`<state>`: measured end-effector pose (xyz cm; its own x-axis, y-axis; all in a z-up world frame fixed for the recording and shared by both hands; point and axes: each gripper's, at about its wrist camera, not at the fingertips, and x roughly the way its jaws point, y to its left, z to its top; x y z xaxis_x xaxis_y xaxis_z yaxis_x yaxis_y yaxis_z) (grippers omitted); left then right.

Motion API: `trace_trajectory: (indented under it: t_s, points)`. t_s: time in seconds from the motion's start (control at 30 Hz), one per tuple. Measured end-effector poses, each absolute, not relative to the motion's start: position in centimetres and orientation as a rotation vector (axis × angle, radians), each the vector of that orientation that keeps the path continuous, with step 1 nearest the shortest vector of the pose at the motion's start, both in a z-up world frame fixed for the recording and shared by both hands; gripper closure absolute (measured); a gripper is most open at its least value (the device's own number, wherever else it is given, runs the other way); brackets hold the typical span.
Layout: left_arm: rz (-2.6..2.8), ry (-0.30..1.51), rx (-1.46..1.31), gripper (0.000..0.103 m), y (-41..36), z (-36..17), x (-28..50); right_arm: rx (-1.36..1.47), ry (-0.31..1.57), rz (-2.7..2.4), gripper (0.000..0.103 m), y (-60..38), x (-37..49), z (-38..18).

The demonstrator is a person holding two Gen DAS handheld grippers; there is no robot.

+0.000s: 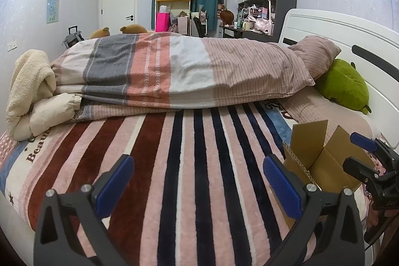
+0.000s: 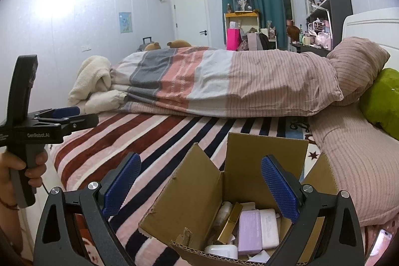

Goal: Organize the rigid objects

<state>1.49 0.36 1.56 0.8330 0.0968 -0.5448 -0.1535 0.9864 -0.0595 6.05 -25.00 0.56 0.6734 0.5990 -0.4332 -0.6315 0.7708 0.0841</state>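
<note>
- The right tool hangs over an open cardboard box on the bed, its blue pads spread wide and holding nothing.
- The left tool is equally wide open and empty above the striped blanket, just left of the box.
- Inside the box, small packages lie crowded together: a lilac carton, a white case, a gold box.
- The likely step is reaching in; a straight descent between the upright flaps, closing on one package across its narrow sides, would suit best.
- The flaps stand close on both sides, leaving tight clearance; they may snag a pad.
- The blanket left of the box offers broad open room; the folded quilt bounds it behind.
</note>
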Motion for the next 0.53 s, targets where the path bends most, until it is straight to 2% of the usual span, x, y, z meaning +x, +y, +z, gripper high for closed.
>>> trace_trajectory:
  t_s: [0.53]
  points:
    - [0.12,0.579,-0.095,0.0,0.13,1.06,1.69,-0.075,0.462,0.692,0.006,-25.11,5.82,0.37]
